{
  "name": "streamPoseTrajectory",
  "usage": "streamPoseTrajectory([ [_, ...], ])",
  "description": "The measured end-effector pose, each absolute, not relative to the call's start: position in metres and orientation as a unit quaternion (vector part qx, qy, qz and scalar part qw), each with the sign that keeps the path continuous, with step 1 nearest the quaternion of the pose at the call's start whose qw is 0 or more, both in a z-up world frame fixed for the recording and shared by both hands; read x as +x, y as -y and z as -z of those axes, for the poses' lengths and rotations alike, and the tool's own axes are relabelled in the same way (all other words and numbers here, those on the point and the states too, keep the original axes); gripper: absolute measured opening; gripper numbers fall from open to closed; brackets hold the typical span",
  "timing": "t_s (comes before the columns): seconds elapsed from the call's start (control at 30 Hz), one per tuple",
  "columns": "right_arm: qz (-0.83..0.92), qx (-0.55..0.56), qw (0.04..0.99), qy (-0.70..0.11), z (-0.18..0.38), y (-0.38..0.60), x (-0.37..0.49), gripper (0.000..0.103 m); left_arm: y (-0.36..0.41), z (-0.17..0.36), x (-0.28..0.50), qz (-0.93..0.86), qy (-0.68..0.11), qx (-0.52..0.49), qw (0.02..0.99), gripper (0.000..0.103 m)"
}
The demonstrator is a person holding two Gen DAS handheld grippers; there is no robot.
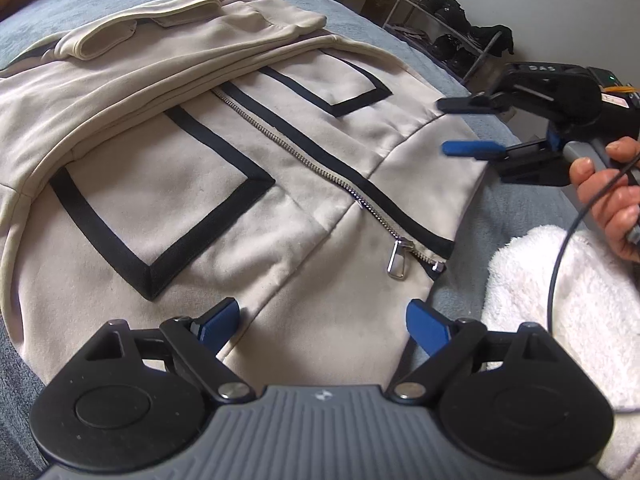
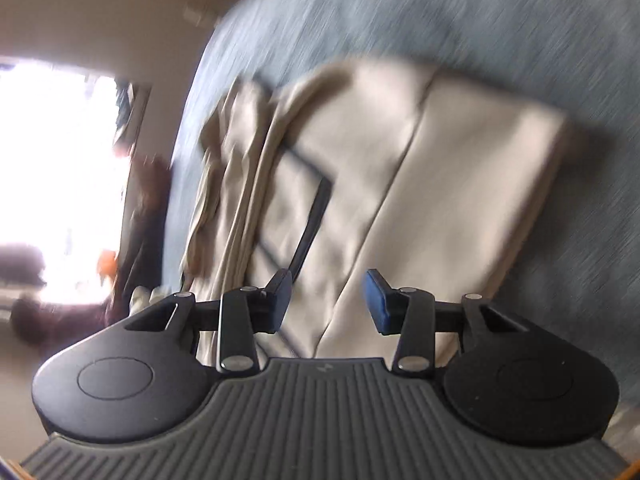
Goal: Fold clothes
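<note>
Lying flat on the bed (image 1: 460,12), the jacket (image 1: 224,184) has its sleeves laid across the chest — a partial fold. Both grippers, left (image 1: 322,322) and right (image 1: 460,128), hang spread wide at its hem, gripping nothing — seemingly lined up for a grab.

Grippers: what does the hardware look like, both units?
The left gripper and right gripper match: ribbed grey body with a small logo, two black round-lobed housings, black linkage arms on silver pivot bolts, blue pads on the fingers. The left view shows the right unit's grey handle and a thin black cable.
</note>
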State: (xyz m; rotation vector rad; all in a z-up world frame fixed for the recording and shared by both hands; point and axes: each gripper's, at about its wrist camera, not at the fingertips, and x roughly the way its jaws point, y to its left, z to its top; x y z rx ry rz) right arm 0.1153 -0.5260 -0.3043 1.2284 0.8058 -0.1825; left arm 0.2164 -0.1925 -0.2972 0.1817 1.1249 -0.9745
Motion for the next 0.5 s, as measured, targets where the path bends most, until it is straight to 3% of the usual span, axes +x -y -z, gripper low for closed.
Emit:
streamPoseTrajectory([
  [0.5, -0.020, 0.517, 0.660, -0.545, 0.316, 0.379, 0.125, 0.043, 0.126, 0.271, 0.254, 0.439, -0.531, 0.020, 0.725, 0.091],
])
